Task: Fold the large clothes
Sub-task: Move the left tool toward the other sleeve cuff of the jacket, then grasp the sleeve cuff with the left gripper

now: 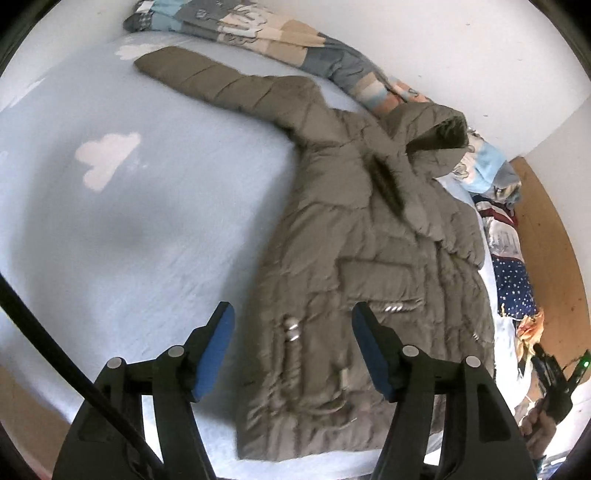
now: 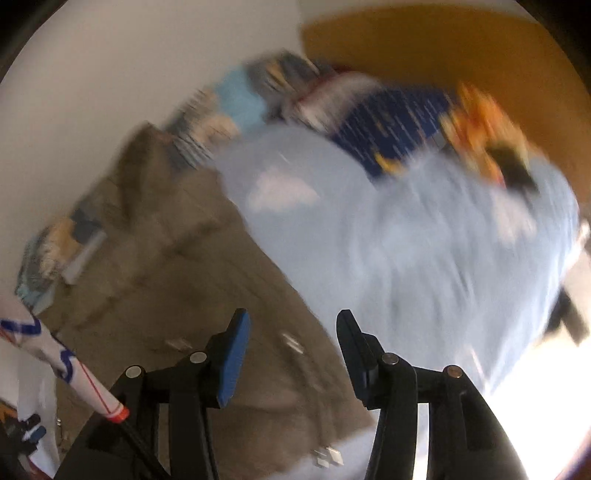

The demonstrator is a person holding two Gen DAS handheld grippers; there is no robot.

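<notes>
An olive-brown hooded padded coat (image 1: 354, 266) lies flat on a light blue bed sheet (image 1: 140, 229). One sleeve stretches to the far left and the hood lies at the far right. My left gripper (image 1: 291, 325) is open and empty, above the coat's lower half. In the blurred right wrist view the coat (image 2: 177, 288) lies at the left. My right gripper (image 2: 291, 336) is open and empty, above the coat's right edge near its hem. The right gripper also shows at the left wrist view's right edge (image 1: 554, 384).
A patterned blanket (image 1: 258, 29) runs along the white wall behind the coat. A pile of bedding with a star-print navy cloth (image 1: 513, 284) lies past the hood, beside a wooden board (image 1: 554, 258). The sheet has white cloud prints (image 1: 107, 155).
</notes>
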